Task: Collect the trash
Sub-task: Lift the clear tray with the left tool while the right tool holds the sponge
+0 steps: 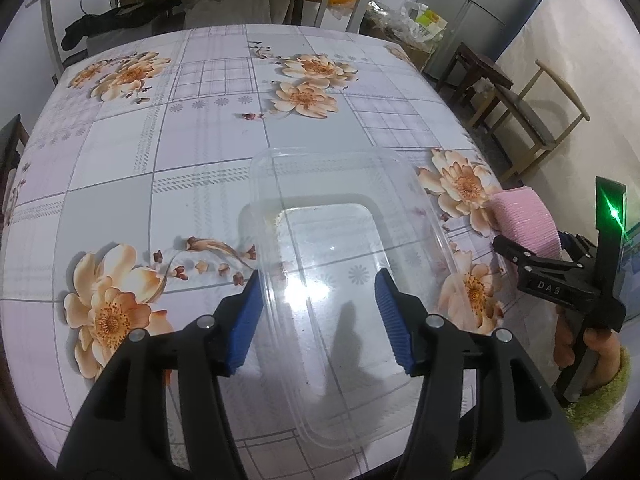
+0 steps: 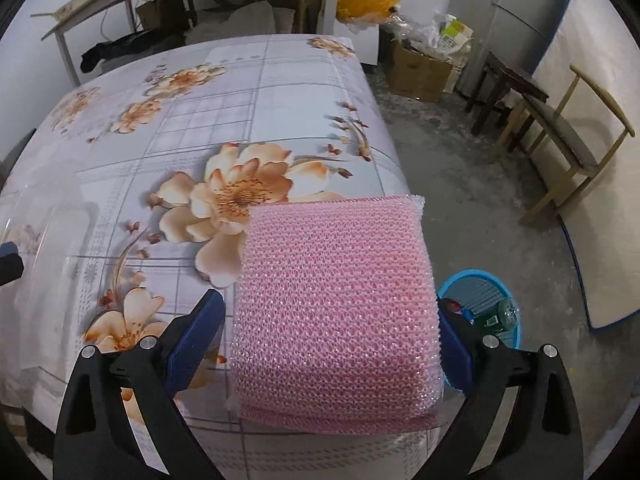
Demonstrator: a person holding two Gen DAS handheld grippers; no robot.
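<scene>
A clear plastic tray (image 1: 344,240) lies on the flowered table (image 1: 160,168), its near end between the blue pads of my left gripper (image 1: 320,320), which is open around it. A pink mesh sponge (image 2: 336,312) sits between the pads of my right gripper (image 2: 332,340) at the table's right edge; the right pad touches it and a gap shows at the left pad. The sponge (image 1: 524,220) and the right gripper (image 1: 516,248) also show at the right of the left wrist view.
A blue waste basket (image 2: 484,292) with a green bottle (image 2: 500,314) stands on the floor right of the table. Wooden chairs (image 2: 568,144), a dark stool (image 2: 504,88), a cardboard box (image 2: 416,68) and bags lie beyond. A shelf stands behind the table.
</scene>
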